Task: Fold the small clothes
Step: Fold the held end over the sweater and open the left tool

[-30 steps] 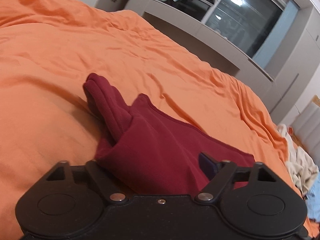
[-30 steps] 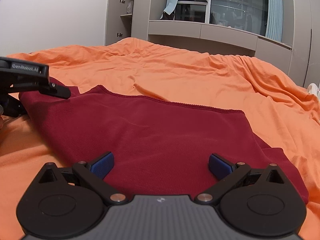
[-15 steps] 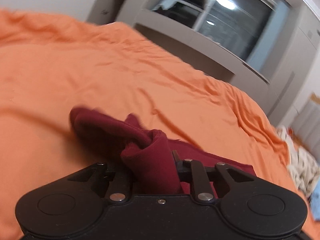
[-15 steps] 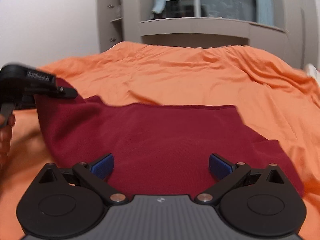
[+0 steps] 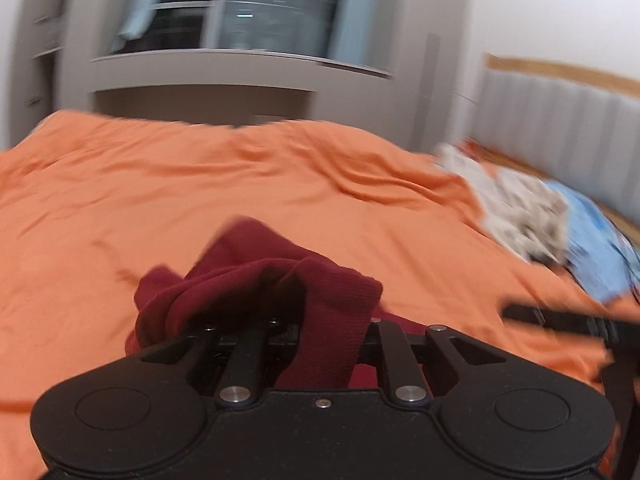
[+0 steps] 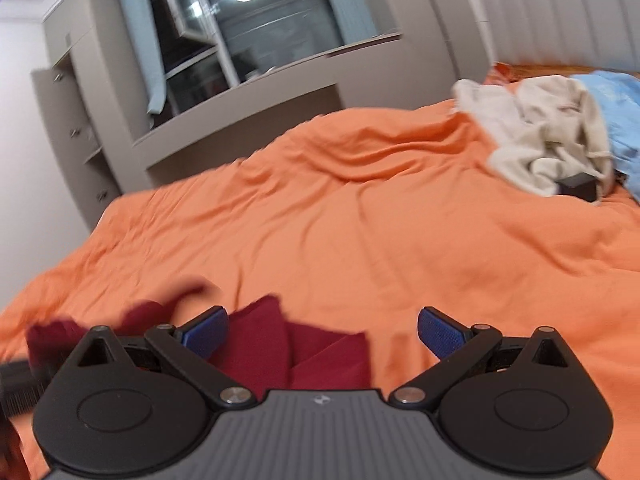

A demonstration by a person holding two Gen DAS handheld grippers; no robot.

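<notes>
A dark red garment [image 5: 280,280] lies bunched on the orange bedspread [image 5: 200,200]. My left gripper [image 5: 320,320] has a thick fold of it between its jaws, which are closing on the cloth; the fold drapes over the fingers and hides their tips. In the right wrist view the garment [image 6: 280,344] lies crumpled low and left. Above it my right gripper [image 6: 322,328] stands open, its blue pads [image 6: 440,330] wide apart and gripping nothing. The right gripper [image 5: 560,320] shows as a black bar at the left wrist view's right edge.
A heap of beige clothes [image 6: 552,140] and a light blue cloth [image 6: 616,104] sit at the bed's far right by a padded headboard [image 6: 560,20]. A small black object [image 6: 580,186] lies by the heap. Grey cupboards and a window [image 5: 240,20] stand beyond the bed.
The left gripper's jaws came together on a fold of the red garment and lifted it. Both views swung right and rolled. The garment went from spread flat to bunched up.
</notes>
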